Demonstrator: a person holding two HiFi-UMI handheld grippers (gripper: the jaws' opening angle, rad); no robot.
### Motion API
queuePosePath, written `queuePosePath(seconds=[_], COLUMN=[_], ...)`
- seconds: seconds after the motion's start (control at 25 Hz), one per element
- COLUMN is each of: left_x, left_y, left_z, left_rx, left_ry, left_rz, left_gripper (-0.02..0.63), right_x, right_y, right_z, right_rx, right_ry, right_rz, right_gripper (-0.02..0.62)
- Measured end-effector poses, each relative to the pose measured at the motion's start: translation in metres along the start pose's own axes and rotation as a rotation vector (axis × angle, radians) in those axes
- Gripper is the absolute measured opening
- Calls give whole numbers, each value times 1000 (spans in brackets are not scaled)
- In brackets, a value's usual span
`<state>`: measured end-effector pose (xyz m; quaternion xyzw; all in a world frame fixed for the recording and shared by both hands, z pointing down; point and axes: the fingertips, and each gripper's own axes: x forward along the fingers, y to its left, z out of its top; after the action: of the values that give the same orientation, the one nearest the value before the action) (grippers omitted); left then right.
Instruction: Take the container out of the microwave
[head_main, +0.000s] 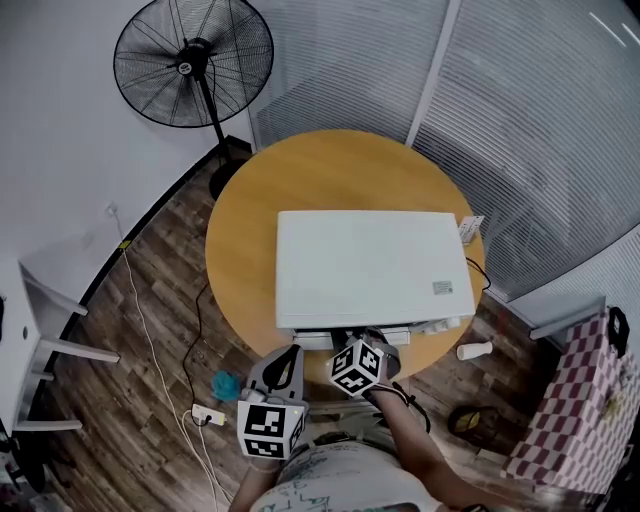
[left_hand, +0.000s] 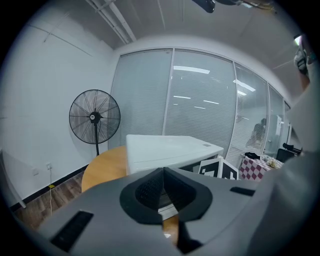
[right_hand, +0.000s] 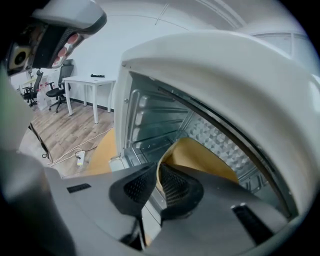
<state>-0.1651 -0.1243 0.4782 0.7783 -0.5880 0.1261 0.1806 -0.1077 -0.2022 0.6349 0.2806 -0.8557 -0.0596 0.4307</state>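
A white microwave stands on a round wooden table, its front toward me. In the right gripper view its door is open and a tan container sits inside the metal cavity. My right gripper reaches into the opening, and its jaws are shut on the container's near rim. In the head view the right gripper is at the microwave's front edge. My left gripper is held back from the microwave, to the left, its pads pressed together with nothing between them.
A black standing fan is behind the table at the left. On the wooden floor lie a power strip with cables, a blue object and a white bottle. A checked cloth is at the right. Glass walls with blinds run behind.
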Motion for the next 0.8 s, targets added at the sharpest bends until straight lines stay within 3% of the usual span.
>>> queuePosePath(seconds=[0.4, 0.8], left_x=[6, 15], left_y=[-3, -1], left_z=[-6, -8], left_rx=[8, 16], left_ry=[23, 39], left_rz=[-14, -36], left_gripper=[14, 14], right_x=[-8, -23], right_y=[8, 13], right_z=[2, 1], right_rx=[-15, 43], right_ry=[-4, -3], right_rz=[20, 45], right_gripper=[18, 18])
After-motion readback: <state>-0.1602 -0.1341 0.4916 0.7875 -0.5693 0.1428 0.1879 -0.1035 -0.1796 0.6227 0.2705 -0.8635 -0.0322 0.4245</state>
